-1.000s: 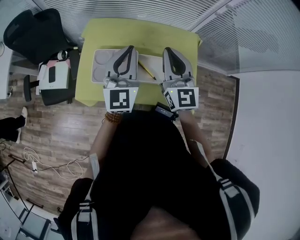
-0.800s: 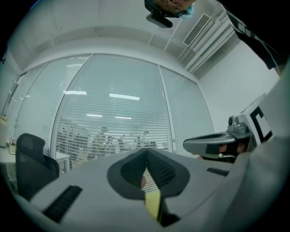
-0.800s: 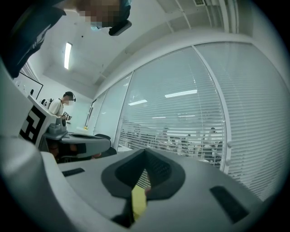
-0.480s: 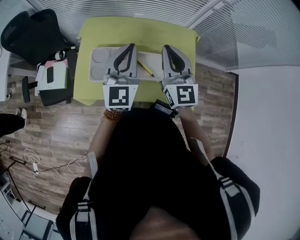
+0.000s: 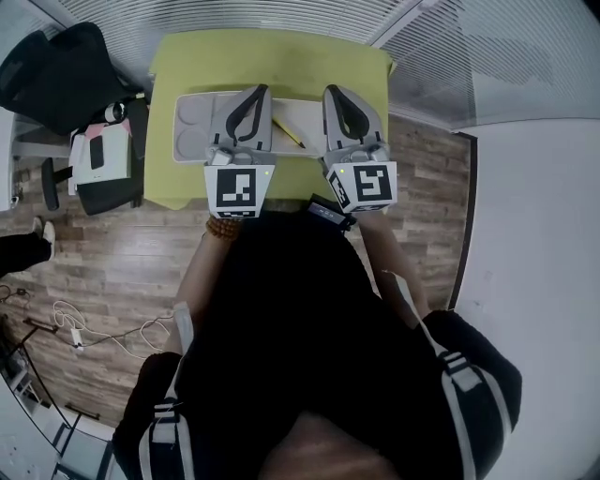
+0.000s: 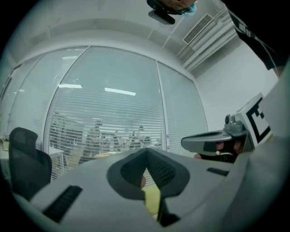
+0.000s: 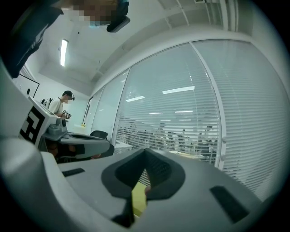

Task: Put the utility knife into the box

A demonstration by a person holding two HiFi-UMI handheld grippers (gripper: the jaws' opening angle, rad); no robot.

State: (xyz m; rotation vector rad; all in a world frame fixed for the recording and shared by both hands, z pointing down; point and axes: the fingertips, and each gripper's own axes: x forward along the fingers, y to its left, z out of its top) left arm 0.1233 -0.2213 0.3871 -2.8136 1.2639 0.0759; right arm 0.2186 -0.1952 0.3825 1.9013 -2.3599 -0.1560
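Observation:
In the head view a thin yellow utility knife [image 5: 289, 132] lies slantwise on the white box [image 5: 195, 127], a shallow tray with round hollows, on the yellow-green table [image 5: 281, 61]. Both grippers hover side by side above the table's near half, with the knife between them. My left gripper [image 5: 258, 92] is over the box, and my right gripper [image 5: 335, 92] is just right of the knife. Each gripper's own view shows the jaw tips meeting with nothing between them: left gripper [image 6: 146, 151], right gripper [image 7: 145, 152]. Both point level toward the blinds.
A black office chair [image 5: 56, 61] and a low stand with white items [image 5: 98, 155] are left of the table. Cables [image 5: 84, 330] lie on the wood floor. Glass walls with blinds [image 5: 281, 14] run behind the table. A person [image 7: 63, 105] stands far off.
Both grippers stay shut and side by side over the table. Only the head view has shifted a little; the knife lies where it was.

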